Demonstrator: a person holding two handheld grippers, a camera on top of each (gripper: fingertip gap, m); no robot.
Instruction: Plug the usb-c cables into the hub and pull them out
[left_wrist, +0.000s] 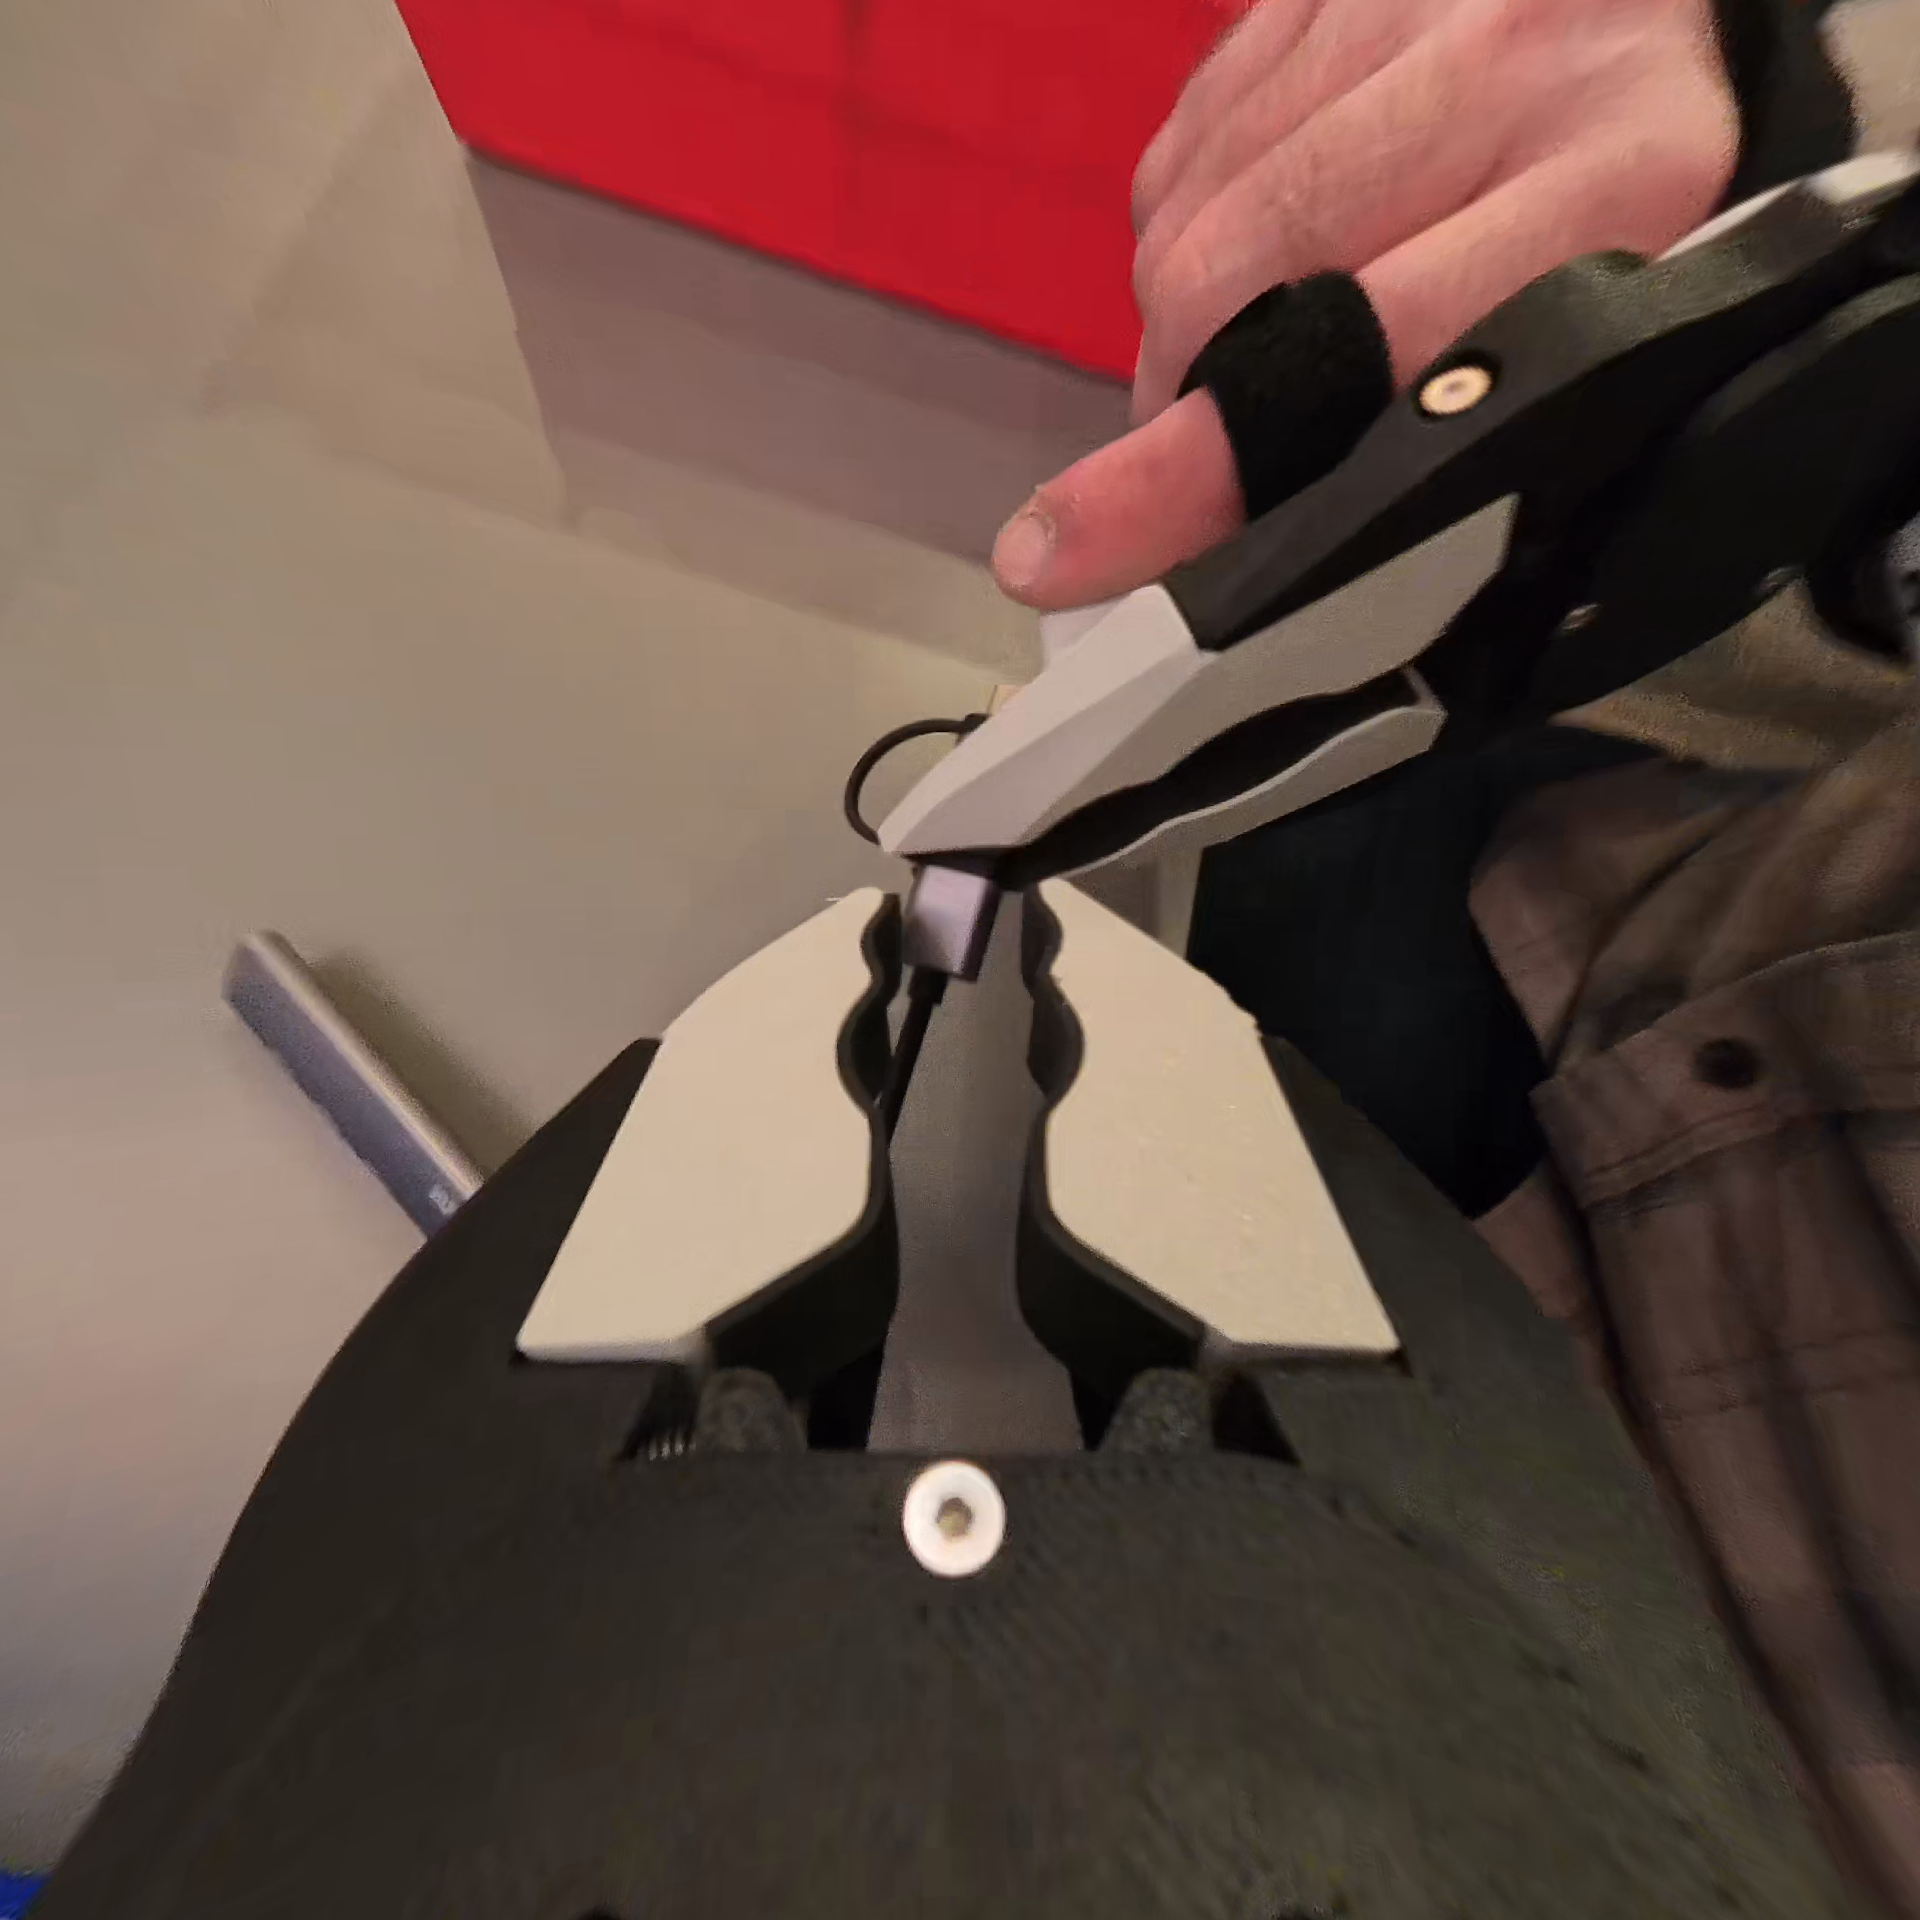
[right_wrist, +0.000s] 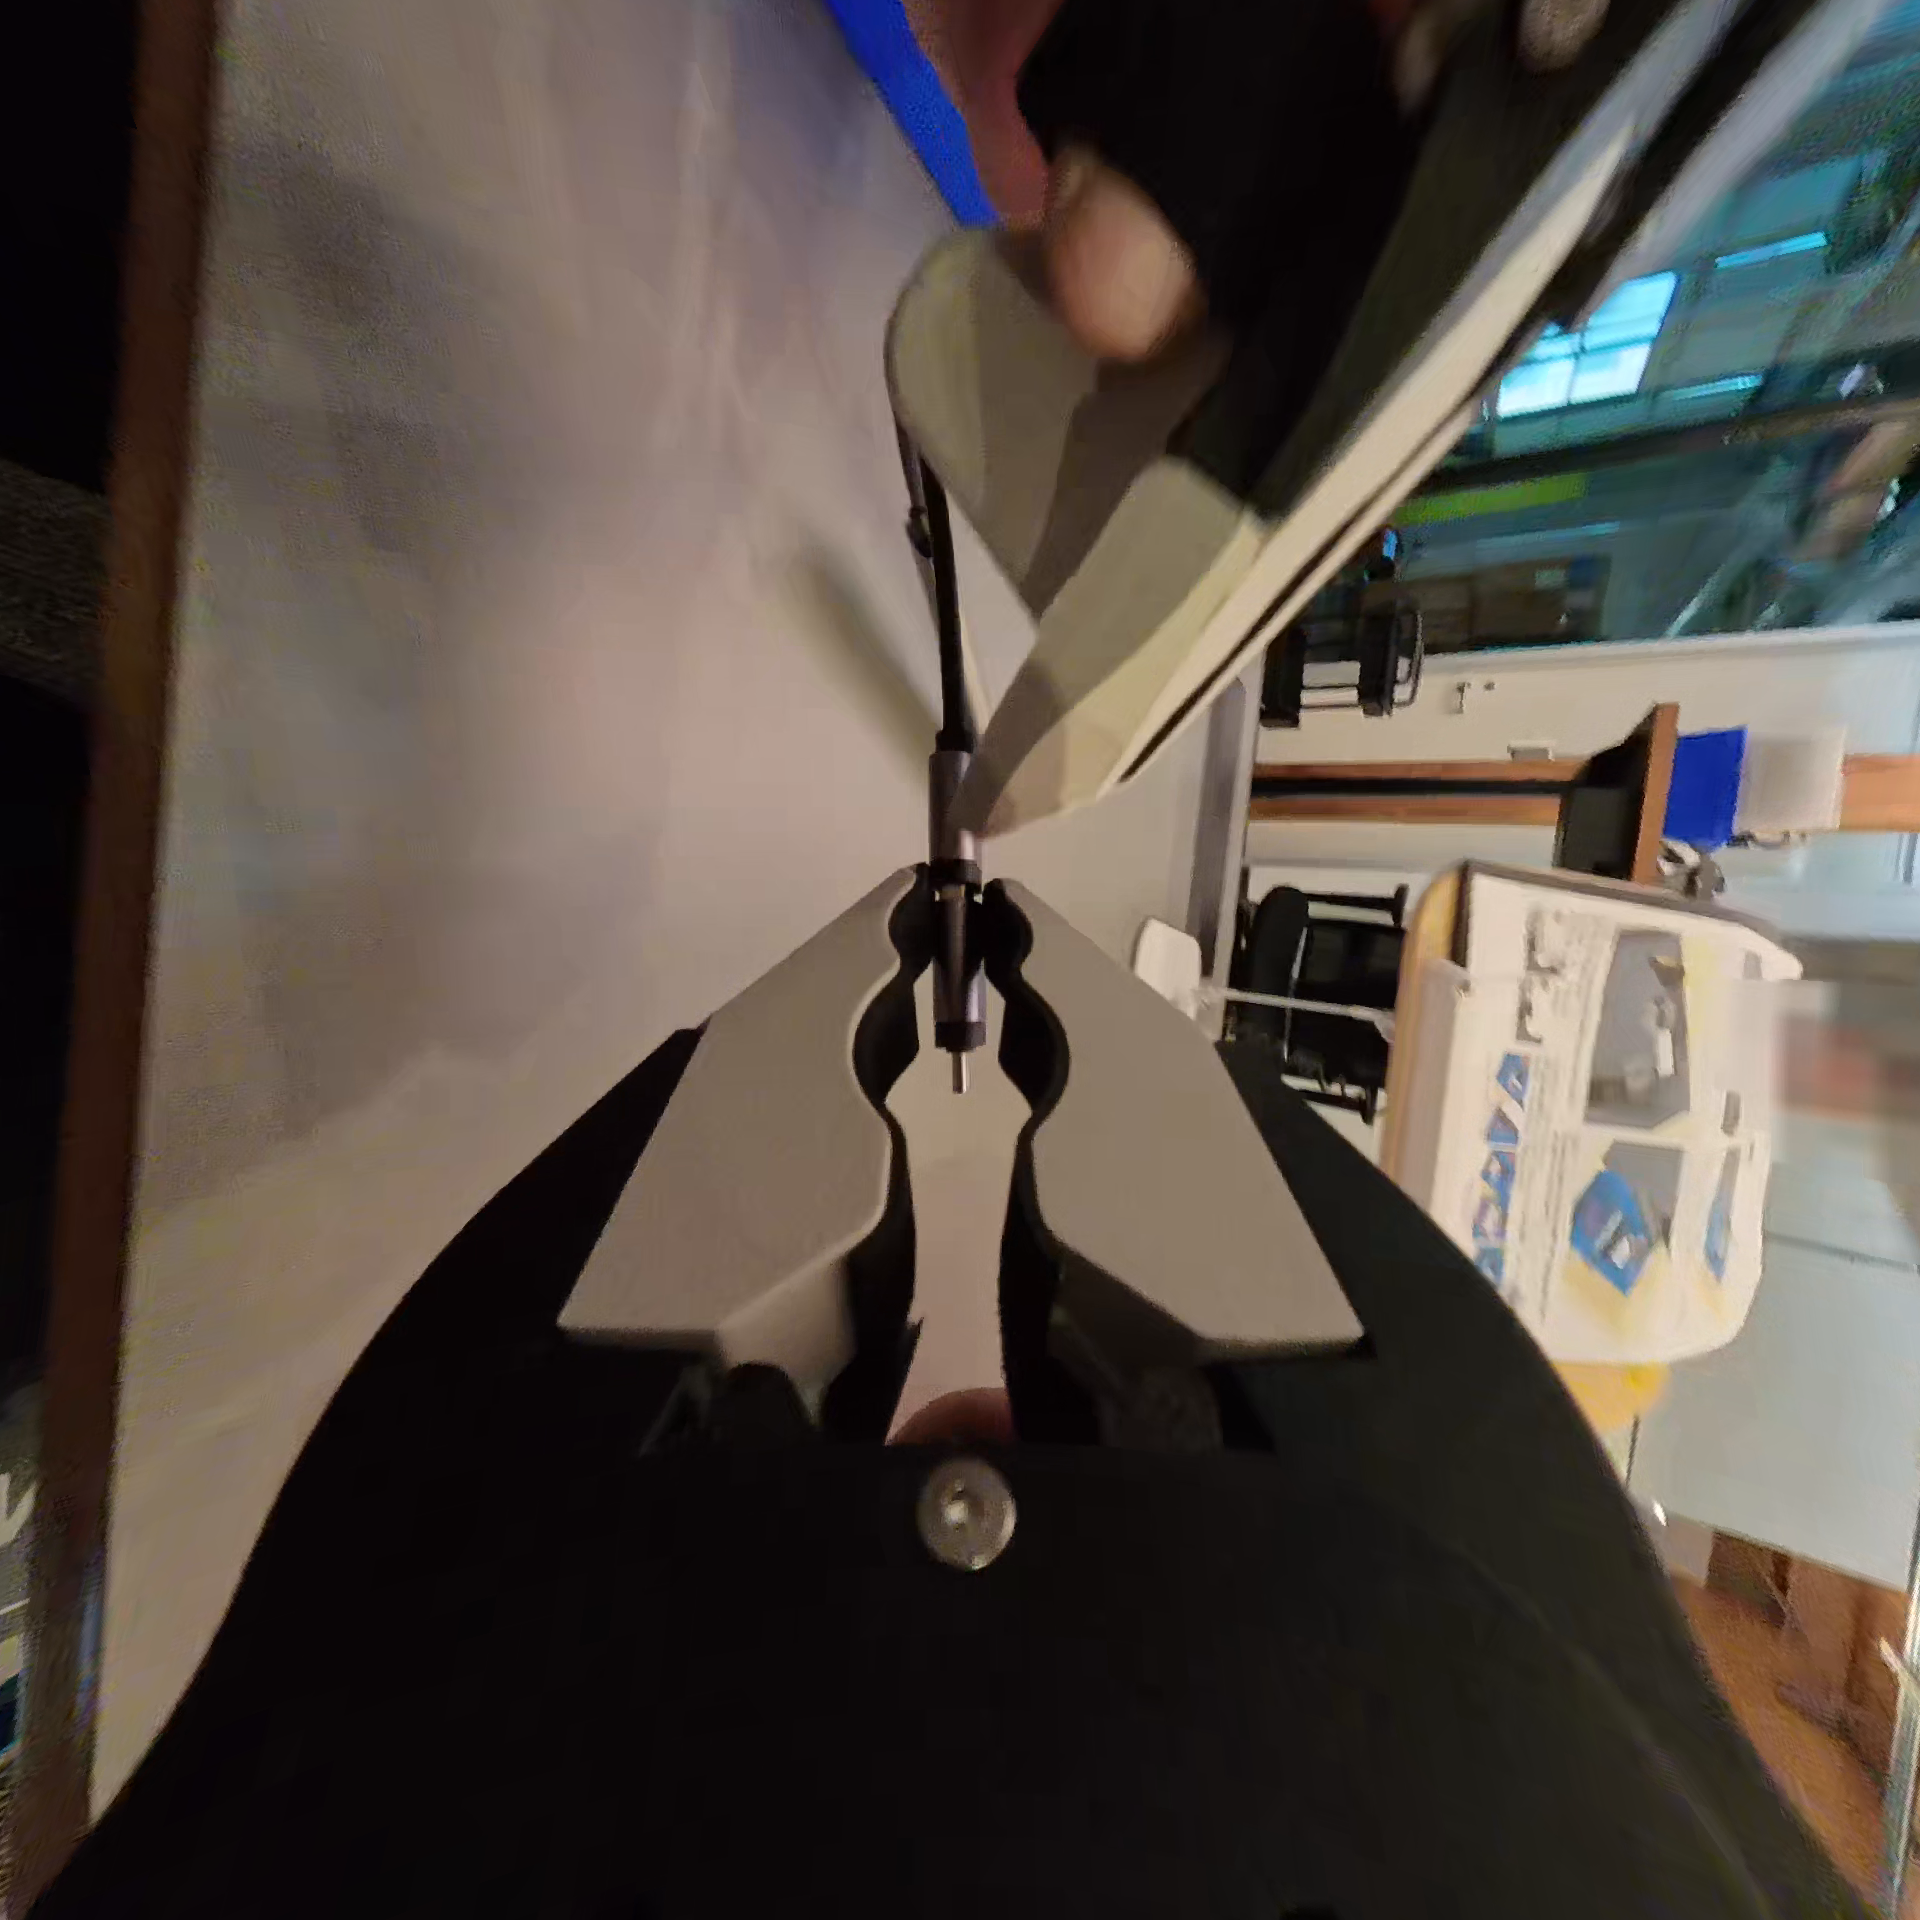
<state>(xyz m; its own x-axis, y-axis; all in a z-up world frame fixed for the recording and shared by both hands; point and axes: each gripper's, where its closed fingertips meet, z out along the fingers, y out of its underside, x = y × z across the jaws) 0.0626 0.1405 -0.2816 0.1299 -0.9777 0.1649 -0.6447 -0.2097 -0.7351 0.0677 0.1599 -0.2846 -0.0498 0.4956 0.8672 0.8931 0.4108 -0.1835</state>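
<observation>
Grey-fingered left gripper (left_wrist: 951, 914) stands narrowly parted around the grey metal USB-C plug (left_wrist: 943, 928) on its black cable; flat grey hub (left_wrist: 348, 1091) lies apart, leftward. Right gripper (right_wrist: 954, 894) pinches that plug (right_wrist: 954, 987). Judged: handover, then alignment with a port.

Matt grey tongs (left_wrist: 951, 914) pinch a brushed-metal plug (left_wrist: 943, 928); the tabletop (left_wrist: 312, 623) looks smooth, matt.

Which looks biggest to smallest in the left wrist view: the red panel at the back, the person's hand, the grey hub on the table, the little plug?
1. Red panel
2. Person's hand, though it is nearer the camera
3. Grey hub, partly hidden
4. USB-C plug
</observation>
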